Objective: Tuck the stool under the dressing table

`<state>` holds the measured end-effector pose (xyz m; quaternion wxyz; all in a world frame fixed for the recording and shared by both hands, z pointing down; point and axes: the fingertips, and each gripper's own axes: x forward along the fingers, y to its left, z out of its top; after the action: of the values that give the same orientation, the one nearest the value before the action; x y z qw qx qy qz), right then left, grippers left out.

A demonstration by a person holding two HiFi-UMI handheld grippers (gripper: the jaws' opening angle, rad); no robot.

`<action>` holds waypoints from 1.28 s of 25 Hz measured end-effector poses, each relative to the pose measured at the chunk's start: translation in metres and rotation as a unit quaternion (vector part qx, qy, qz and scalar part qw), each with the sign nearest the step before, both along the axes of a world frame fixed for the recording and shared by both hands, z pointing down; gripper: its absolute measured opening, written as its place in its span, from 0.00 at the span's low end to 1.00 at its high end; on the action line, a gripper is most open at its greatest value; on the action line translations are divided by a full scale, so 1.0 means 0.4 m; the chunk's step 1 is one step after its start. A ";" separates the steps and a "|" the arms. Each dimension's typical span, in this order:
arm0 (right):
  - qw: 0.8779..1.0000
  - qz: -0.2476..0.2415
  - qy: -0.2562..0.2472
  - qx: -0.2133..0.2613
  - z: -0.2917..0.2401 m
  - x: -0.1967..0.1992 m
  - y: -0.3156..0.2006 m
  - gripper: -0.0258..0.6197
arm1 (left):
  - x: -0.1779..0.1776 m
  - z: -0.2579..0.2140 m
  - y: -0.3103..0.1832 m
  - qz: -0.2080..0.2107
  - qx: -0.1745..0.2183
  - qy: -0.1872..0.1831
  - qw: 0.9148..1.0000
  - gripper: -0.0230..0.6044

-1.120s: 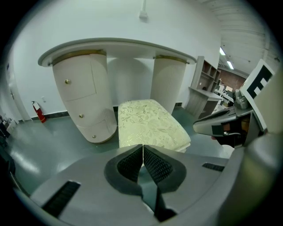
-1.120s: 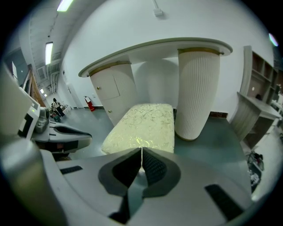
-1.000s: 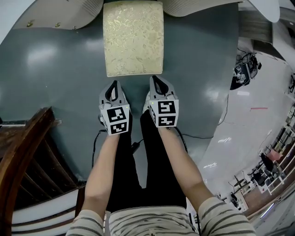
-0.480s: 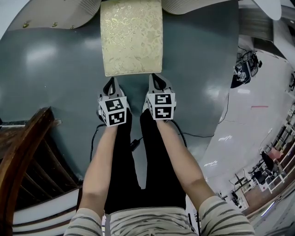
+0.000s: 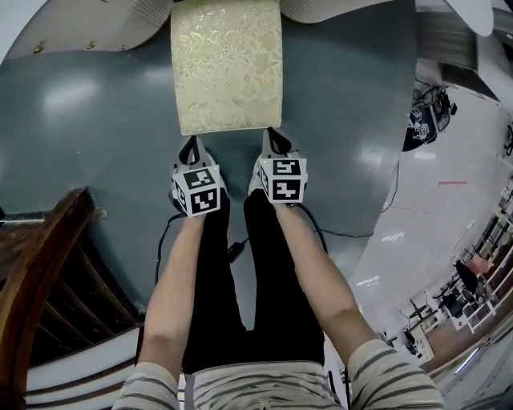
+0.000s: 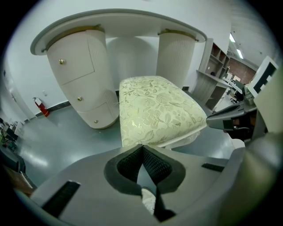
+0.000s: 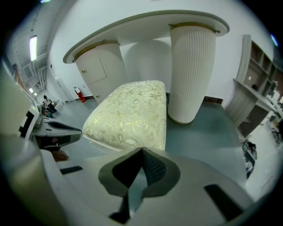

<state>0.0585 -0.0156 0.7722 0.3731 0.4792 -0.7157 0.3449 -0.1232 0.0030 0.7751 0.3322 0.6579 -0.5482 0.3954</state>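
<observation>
The stool (image 5: 227, 64), with a cream and gold floral cushion, stands on the grey floor, its far end under the white dressing table (image 5: 96, 24). My left gripper (image 5: 191, 142) and right gripper (image 5: 276, 134) are both shut and hold nothing, their tips at the stool's near edge, left and right. In the left gripper view, the cushion (image 6: 154, 110) lies just past the tips of my left gripper (image 6: 142, 148), between the dressing table's (image 6: 119, 22) two pedestals. The right gripper view shows the cushion (image 7: 132, 112) beyond my right gripper (image 7: 141, 151), with the tabletop (image 7: 146, 22) above.
A dark wooden piece of furniture (image 5: 40, 264) stands at the lower left. A black cable (image 5: 345, 236) runs over the floor by my right arm. Black equipment (image 5: 425, 120) sits at the right on lighter flooring. A ribbed pedestal (image 7: 192, 70) stands right of the stool.
Both grippers have moved forward a little toward the dressing table, and the stool has slid slightly farther under it.
</observation>
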 end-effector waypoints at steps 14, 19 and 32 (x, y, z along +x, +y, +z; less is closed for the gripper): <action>1.000 -0.017 -0.006 -0.001 0.024 -0.003 -0.020 0.05 | -0.003 0.035 -0.019 0.010 -0.008 -0.020 1.000 0.04; 1.000 -0.017 -0.002 0.002 0.022 -0.002 -0.022 0.05 | -0.001 0.036 -0.023 0.015 -0.013 -0.023 1.000 0.04; 1.000 -0.005 0.005 0.012 0.061 0.001 -0.024 0.05 | 0.000 0.078 -0.021 0.004 0.001 -0.026 1.000 0.04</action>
<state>0.0587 -0.0252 0.7968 0.3720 0.4820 -0.7204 0.3320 -0.1231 -0.0054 0.8062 0.3160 0.6500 -0.5540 0.4131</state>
